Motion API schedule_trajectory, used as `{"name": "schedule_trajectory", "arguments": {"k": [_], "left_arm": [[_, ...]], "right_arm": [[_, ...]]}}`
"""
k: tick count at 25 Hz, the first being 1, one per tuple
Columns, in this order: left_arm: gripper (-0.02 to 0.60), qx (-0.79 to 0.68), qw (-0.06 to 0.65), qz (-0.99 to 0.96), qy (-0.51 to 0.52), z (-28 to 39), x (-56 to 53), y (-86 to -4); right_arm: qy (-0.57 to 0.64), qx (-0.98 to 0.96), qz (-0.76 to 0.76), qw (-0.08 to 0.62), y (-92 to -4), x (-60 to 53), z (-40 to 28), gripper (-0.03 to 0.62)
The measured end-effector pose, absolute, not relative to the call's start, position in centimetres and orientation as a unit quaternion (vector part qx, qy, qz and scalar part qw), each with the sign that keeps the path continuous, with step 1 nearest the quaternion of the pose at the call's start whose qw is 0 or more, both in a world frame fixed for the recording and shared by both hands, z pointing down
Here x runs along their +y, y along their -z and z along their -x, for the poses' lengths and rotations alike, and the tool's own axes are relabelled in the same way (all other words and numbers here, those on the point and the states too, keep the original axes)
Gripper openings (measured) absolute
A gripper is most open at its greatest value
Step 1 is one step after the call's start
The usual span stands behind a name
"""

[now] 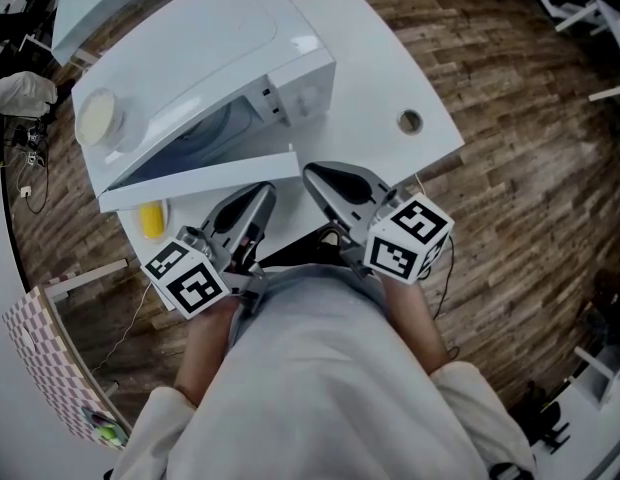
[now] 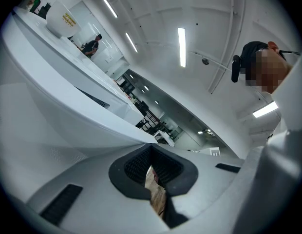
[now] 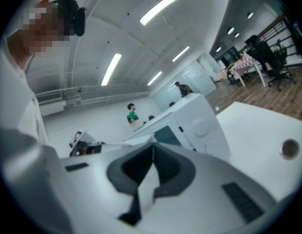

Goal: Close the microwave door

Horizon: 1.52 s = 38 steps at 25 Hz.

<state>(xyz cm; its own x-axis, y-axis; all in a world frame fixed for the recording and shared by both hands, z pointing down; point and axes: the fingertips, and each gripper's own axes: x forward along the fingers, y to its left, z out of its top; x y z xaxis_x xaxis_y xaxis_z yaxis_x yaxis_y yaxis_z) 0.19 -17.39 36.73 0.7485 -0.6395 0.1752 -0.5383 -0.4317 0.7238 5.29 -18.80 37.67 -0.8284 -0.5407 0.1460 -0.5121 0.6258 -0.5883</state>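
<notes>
close by, a person in a pale top holds both tools out in front of the body. the left tool has its jaws pressed together with nothing between them. its tip sits just under the free end of the door, and i can't tell if it touches. the right tool is pinched to as well and empty, just beside that same end. under the door a yellow thing lies on the white counter. the door stands partly open, hinged at the left and swung out toward the person. behind it the microwave shows a pale blue inside, and i can't make out what it holds. on its top sits a round tub, cream across its mouth, whether lid or contents i can't say. off to the right is a round hole in the counter.
</notes>
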Motion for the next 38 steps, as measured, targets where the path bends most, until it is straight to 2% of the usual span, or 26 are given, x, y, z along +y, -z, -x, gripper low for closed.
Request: {"name": "schedule_trajectory", "arguments": {"k": [38], "left_arm": [[0.015, -0.358, 0.415, -0.832, 0.08, 2.1, -19.9, -37.1]], "right_arm": [[0.337, 0.897, 0.285, 0.014, -38.6, -20.3, -4.4, 0.023]]}}
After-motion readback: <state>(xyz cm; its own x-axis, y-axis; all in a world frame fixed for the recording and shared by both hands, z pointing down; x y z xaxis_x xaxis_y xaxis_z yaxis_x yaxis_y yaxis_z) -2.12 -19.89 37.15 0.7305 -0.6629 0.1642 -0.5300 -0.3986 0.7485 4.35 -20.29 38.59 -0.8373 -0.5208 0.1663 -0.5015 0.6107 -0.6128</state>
